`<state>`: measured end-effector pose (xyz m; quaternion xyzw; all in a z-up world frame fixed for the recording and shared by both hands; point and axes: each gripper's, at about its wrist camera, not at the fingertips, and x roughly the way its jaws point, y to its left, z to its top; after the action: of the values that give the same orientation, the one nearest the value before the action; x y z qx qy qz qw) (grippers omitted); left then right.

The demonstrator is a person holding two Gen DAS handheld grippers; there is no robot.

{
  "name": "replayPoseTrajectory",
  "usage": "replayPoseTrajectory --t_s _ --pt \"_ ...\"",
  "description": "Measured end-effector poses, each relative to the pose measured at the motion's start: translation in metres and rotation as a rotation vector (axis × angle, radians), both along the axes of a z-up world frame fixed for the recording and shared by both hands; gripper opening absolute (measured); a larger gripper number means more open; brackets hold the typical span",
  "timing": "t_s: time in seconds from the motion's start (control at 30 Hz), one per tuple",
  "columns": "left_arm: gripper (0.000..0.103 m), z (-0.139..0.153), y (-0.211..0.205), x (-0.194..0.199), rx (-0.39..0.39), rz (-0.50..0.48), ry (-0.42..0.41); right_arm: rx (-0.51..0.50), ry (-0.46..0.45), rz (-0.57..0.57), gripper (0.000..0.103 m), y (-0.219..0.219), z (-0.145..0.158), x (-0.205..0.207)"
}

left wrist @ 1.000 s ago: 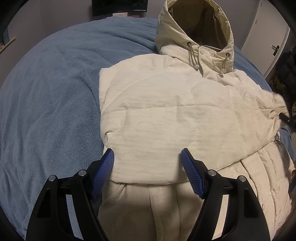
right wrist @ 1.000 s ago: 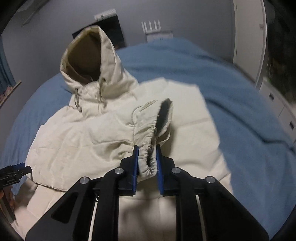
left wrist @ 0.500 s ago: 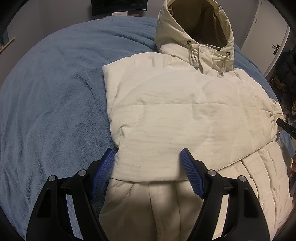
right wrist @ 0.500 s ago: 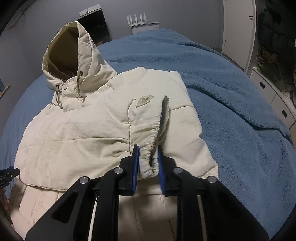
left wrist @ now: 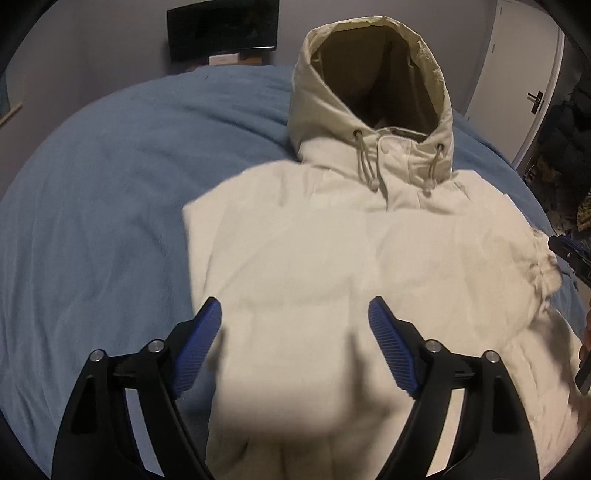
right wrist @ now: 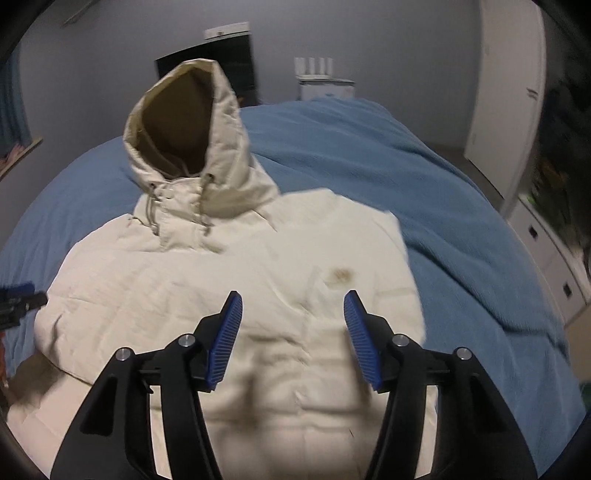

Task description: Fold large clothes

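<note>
A cream hooded jacket [left wrist: 332, 258] lies face up on the blue bed cover [left wrist: 92, 221], with its hood [left wrist: 373, 81] standing at the far end and both sleeves folded across the chest. My left gripper [left wrist: 295, 306] hovers over the jacket's left half; its jaws are opening and nothing is between them. In the right wrist view my right gripper [right wrist: 293, 295] hangs above the jacket [right wrist: 221, 277] near the chest patch [right wrist: 340, 274]. Its jaws are also opening, with no cloth between the pads. The elastic cuff [left wrist: 543, 266] rests loose on the jacket's right side.
The blue cover [right wrist: 443, 206] spreads wide on both sides of the jacket. A dark screen [left wrist: 221, 33] stands against the far wall. A white door [left wrist: 528, 74] and white drawers [right wrist: 554, 258] line the right side. The other gripper shows at each view's edge.
My right gripper has let go of the sleeve cuff, opened and pulled back above the jacket. The left jaws have widened a little and that hand has lifted away.
</note>
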<state>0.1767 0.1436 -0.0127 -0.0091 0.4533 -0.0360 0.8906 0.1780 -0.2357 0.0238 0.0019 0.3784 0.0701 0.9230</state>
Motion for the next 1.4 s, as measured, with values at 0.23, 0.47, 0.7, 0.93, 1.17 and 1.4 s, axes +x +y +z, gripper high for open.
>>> replayPoseTrajectory --t_s 0.23,0.47,0.7,0.93,1.17,1.4 --pt "0.082 -0.038 -0.014 0.031 0.048 -0.047 0.085 -0.016 0.102 0.023 0.056 0.003 -0.045 0.034" --pt "0.085 -0.048 -0.01 0.034 0.033 -0.071 0.091 -0.048 0.165 0.047 0.057 0.01 -0.06 0.043" --pt "0.089 0.02 0.001 0.052 -0.077 -0.042 -0.068 0.025 0.104 0.059 0.06 0.004 -0.007 0.06" --pt "0.089 0.049 0.005 0.117 -0.055 0.051 -0.132 0.035 -0.016 0.074 0.061 0.043 0.028 0.13" --pt "0.089 0.05 -0.005 0.166 -0.088 0.077 -0.111 0.076 -0.073 0.091 0.06 0.087 0.044 0.203" --pt "0.089 0.05 -0.01 0.193 -0.039 0.055 -0.143 0.045 -0.1 0.101 0.01 0.1 0.043 0.234"
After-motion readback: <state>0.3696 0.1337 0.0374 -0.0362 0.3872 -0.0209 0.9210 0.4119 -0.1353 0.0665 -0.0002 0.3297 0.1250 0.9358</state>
